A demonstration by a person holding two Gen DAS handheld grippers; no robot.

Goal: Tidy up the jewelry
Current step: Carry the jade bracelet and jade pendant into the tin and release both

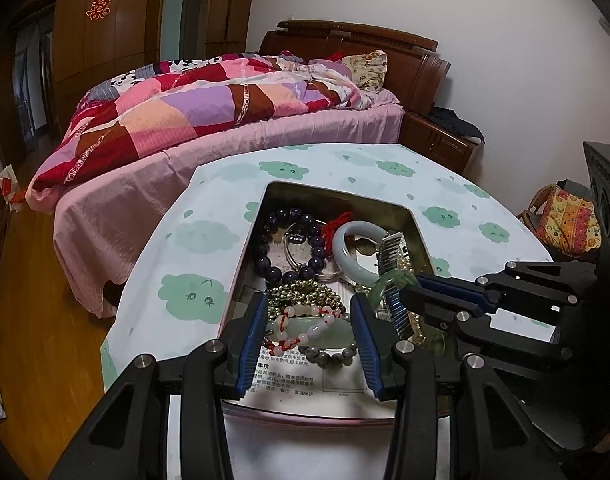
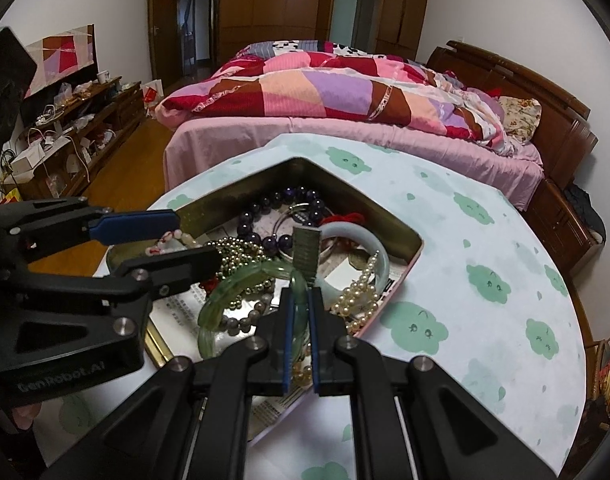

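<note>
Your right claw (image 2: 299, 312) is pinched shut on the translucent green glass bangle (image 2: 241, 280) at the metal tin's (image 2: 397, 224) near edge. Your half-open left claw (image 1: 307, 328) straddles the white-bead jade-pendant bracelet (image 1: 313, 326), unsqueezed, ring lying flat.

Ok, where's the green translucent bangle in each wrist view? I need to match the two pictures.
Left wrist: green bangle lower right of centre, in the right gripper.
Right wrist: green bangle at lower centre, its rim pinched in the right gripper.
Shared landmark: the purple bead bracelet in the tin's far part.
</note>
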